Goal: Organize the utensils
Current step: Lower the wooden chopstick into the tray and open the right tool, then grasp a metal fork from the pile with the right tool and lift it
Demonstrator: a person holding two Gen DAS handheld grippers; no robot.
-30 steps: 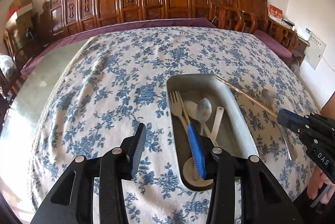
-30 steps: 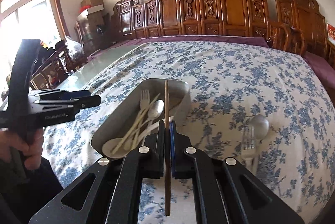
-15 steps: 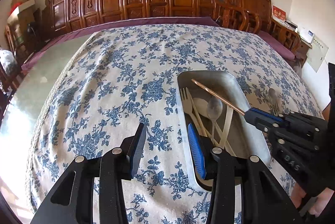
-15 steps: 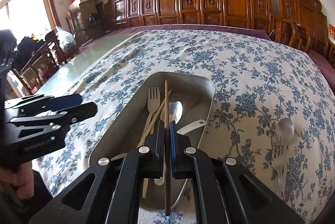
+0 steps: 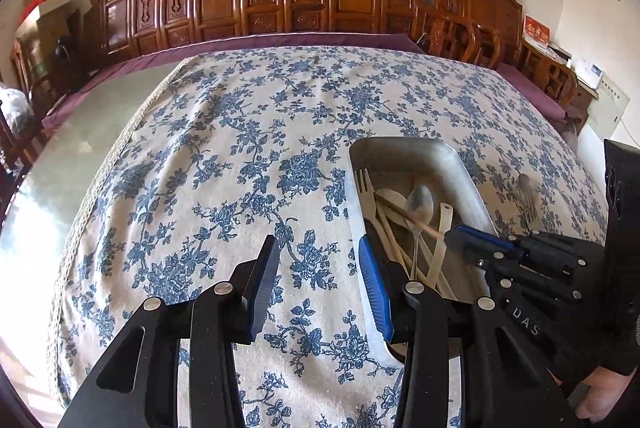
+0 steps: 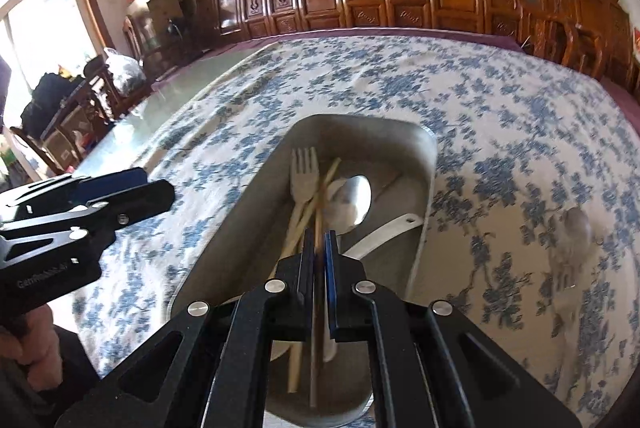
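The right gripper [image 6: 319, 242] pinched a thin, stiff, light wooden chopstick [image 6: 318, 203] mid-shaft over the metal tray [image 6: 424, 195], prone to pivoting, while the left gripper [image 5: 318, 270] hung part-open, empty, near its left rim.

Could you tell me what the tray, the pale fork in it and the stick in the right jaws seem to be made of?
Tray: probably brushed metal, dull grey with soft glare. Pale fork: cream and matte, likely plastic or bamboo fibre. Stick: a thin tan chopstick, seemingly wood or bamboo.
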